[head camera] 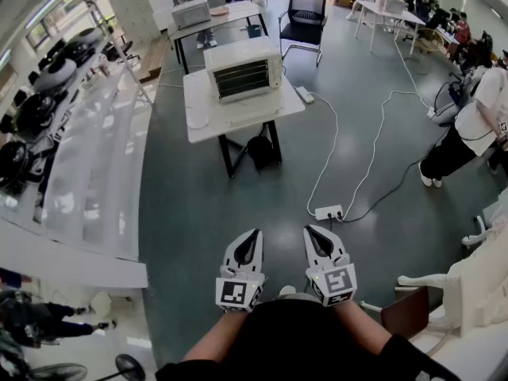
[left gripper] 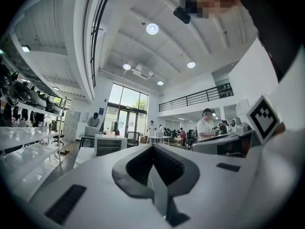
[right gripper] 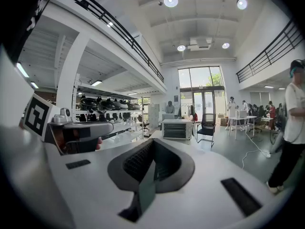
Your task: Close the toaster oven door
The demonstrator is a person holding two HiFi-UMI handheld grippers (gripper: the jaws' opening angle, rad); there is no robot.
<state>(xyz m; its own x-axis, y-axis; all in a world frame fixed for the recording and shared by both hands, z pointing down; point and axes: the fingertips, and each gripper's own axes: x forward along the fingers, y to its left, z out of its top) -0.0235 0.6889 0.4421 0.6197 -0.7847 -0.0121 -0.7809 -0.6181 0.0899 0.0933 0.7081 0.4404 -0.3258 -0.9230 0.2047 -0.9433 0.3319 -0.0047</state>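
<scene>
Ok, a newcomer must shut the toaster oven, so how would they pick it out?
On the grey floor beside the long white shelves, a small white table stands alone. The toaster oven is the cream box on its far half, dark racks facing you. A similar box sits on the farther table, but only this one has a white plate beside it.

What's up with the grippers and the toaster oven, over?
Left gripper and right gripper shut, empty, near the body. Toaster oven far ahead on table, door looks open. Power strip and cables on floor to the right.
</scene>
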